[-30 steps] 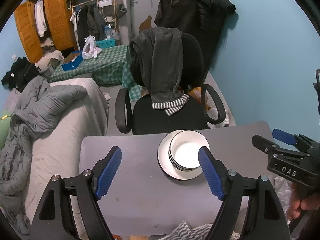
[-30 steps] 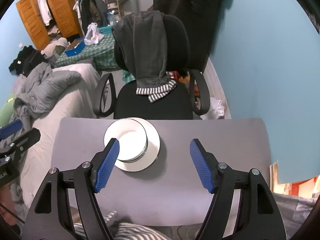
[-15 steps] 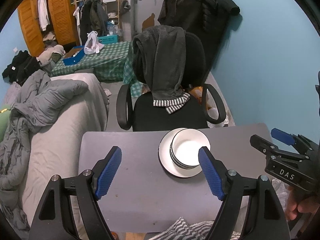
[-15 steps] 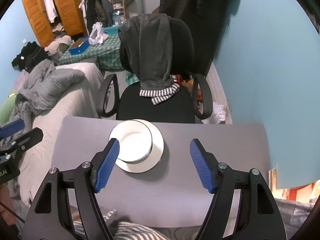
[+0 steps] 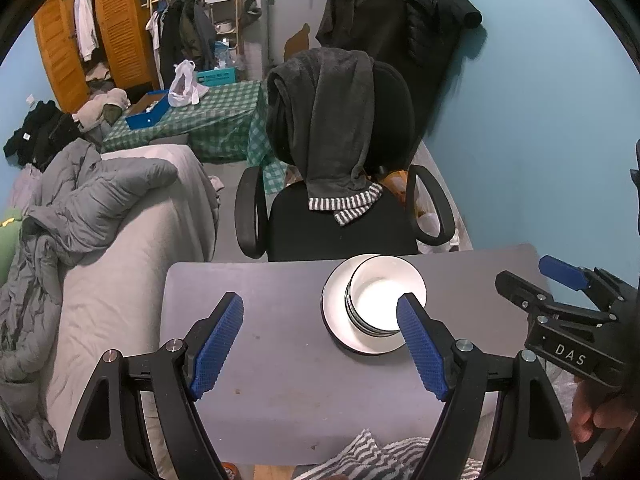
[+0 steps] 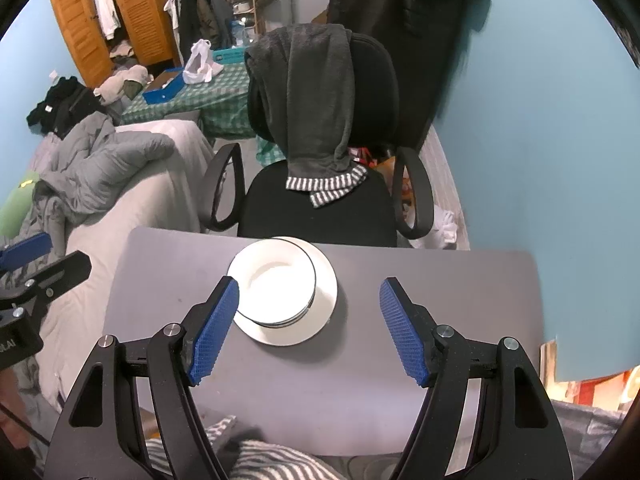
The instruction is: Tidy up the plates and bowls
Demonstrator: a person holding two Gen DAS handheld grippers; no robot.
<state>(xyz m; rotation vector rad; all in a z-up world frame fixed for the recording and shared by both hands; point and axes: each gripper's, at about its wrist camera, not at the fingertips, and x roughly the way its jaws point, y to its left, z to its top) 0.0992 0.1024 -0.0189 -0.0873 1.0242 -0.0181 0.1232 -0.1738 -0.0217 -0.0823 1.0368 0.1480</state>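
A stack of white bowls (image 5: 380,296) with dark rims sits on a white plate (image 5: 340,332) at the far middle of the grey table (image 5: 280,392). It also shows in the right wrist view, bowls (image 6: 276,280) on the plate (image 6: 320,316). My left gripper (image 5: 320,344) is open and empty, held above the near half of the table, its right finger in front of the stack. My right gripper (image 6: 308,328) is open and empty, above the table, its left finger beside the plate.
A black office chair (image 5: 344,184) draped with a dark garment stands against the table's far edge. A bed with grey bedding (image 5: 92,216) lies to the left. A blue wall is at the right. Striped cloth (image 6: 256,460) lies at the near edge.
Both grippers have risen and drawn back slightly; the plate stack looks smaller and farther. Both stay open and empty. The stack has not moved.
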